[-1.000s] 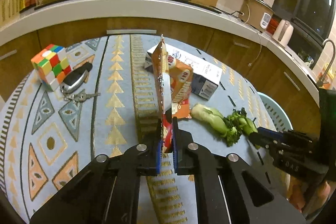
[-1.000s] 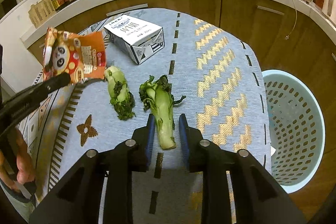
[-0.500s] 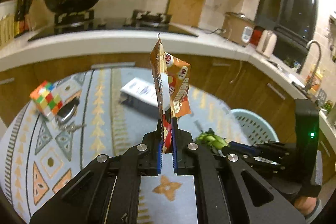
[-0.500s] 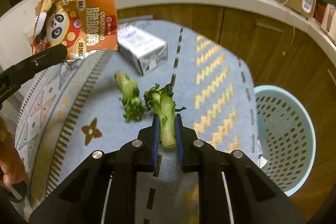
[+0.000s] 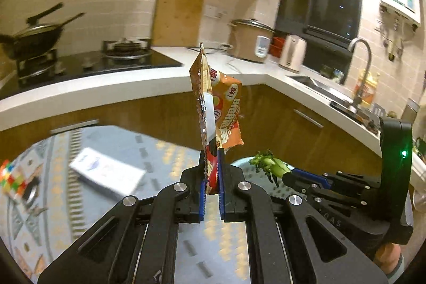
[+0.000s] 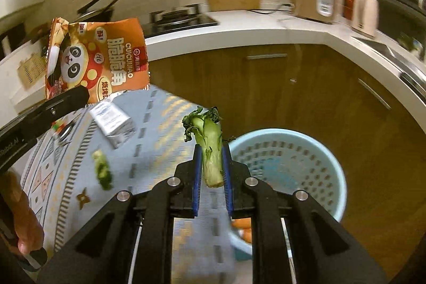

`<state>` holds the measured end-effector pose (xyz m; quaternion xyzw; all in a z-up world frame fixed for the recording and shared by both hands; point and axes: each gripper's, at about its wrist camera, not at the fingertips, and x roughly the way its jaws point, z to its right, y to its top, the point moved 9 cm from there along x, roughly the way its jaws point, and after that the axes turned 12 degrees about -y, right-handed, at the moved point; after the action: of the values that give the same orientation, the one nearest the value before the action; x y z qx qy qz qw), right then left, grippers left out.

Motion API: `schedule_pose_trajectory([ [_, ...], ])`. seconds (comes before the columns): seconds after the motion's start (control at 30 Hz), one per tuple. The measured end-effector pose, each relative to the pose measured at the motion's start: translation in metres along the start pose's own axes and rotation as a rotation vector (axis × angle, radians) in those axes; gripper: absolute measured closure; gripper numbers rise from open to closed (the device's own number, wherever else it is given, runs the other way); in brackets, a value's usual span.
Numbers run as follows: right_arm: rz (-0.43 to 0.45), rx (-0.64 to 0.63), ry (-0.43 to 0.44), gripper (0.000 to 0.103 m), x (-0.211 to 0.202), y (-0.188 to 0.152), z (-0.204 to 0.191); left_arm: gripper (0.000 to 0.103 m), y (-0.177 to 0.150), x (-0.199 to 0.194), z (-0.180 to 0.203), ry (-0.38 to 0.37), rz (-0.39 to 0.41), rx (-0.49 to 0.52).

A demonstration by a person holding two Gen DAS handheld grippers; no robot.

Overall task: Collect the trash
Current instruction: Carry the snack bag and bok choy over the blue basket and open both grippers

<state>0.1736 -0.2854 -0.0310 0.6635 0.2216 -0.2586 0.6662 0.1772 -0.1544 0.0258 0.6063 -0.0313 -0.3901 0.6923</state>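
My left gripper is shut on an orange snack wrapper and holds it upright, well above the table; the wrapper also shows in the right wrist view. My right gripper is shut on a bok choy stalk, lifted off the table beside the light blue basket. The stalk also shows in the left wrist view. A second bok choy piece lies on the patterned tablecloth. A white carton lies on the table.
A Rubik's cube and keys sit at the table's left. The kitchen counter with stove, wok, rice cooker and kettle curves behind. Wooden cabinets stand behind the basket.
Both grippers have risen off the table. The right one closed on the bok choy stalk and lifted it towards the basket. The left one raised the wrapper higher.
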Motion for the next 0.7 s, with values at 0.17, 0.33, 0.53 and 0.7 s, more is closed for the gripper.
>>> schedule_pose_trajectory([
  [0.17,-0.017,0.074,-0.036,0.091,0.006,-0.001,0.042,0.098,-0.007,0.045,0.028,-0.053,-0.063,0.035],
  [0.33,-0.069,0.145,-0.069,0.091,0.02,-0.015,0.078,0.098,-0.021,0.082,0.046,-0.102,-0.13,0.037],
  [0.53,-0.152,0.243,-0.058,0.091,0.039,-0.036,0.106,0.098,-0.04,0.116,0.059,-0.117,-0.213,0.059],
  [0.7,-0.182,0.269,-0.079,0.09,0.048,-0.044,0.117,0.092,-0.054,0.13,0.061,-0.12,-0.267,0.06],
])
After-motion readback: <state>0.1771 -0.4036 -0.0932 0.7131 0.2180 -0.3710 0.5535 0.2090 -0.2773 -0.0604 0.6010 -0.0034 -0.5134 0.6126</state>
